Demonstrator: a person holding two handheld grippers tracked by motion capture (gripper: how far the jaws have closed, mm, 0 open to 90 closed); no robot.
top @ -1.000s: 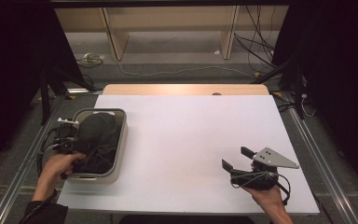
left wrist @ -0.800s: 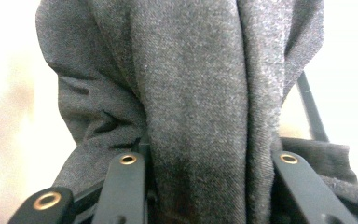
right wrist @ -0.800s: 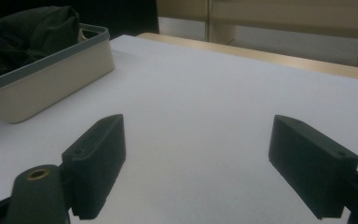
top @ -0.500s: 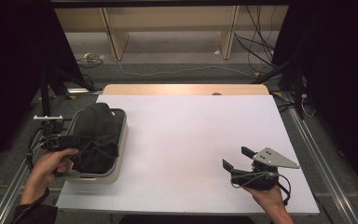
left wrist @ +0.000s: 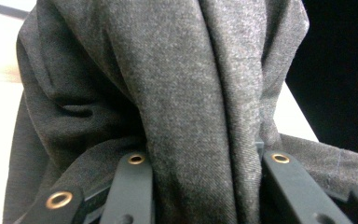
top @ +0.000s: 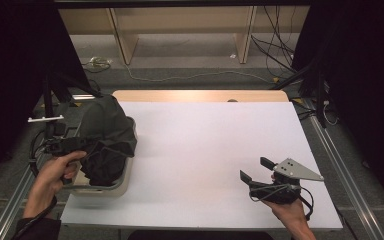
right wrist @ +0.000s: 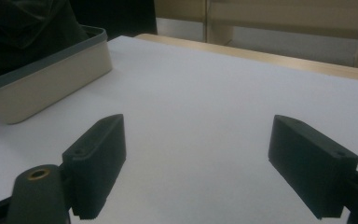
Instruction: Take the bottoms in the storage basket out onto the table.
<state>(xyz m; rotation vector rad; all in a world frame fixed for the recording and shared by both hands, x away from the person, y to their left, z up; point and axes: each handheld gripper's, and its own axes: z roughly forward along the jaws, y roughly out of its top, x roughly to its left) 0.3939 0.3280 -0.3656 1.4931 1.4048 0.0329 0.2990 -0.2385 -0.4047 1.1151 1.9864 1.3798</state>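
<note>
A dark grey cloth [top: 107,137] is bunched up and lifted above a beige tub [top: 117,185] at the table's left edge. My left gripper [top: 87,145] is shut on the cloth; in the left gripper view a thick fold of the cloth [left wrist: 186,116] is pinched between the two black jaws. My right gripper [top: 256,169] rests near the front right of the white table [top: 205,140], open, with nothing between its fingers [right wrist: 98,154]. In the right gripper view the tub [right wrist: 51,74] stands at the upper left with the dark cloth [right wrist: 23,28] above it.
The white table ends in a wooden strip [top: 200,96] at the far side. Metal rails [top: 340,165] run along both sides of the table. Cables [top: 280,45] and shelf legs lie on the floor beyond.
The left gripper has pulled the cloth up out of the tub, so it now stands higher and bulges over the rim. The right gripper has stayed put.
</note>
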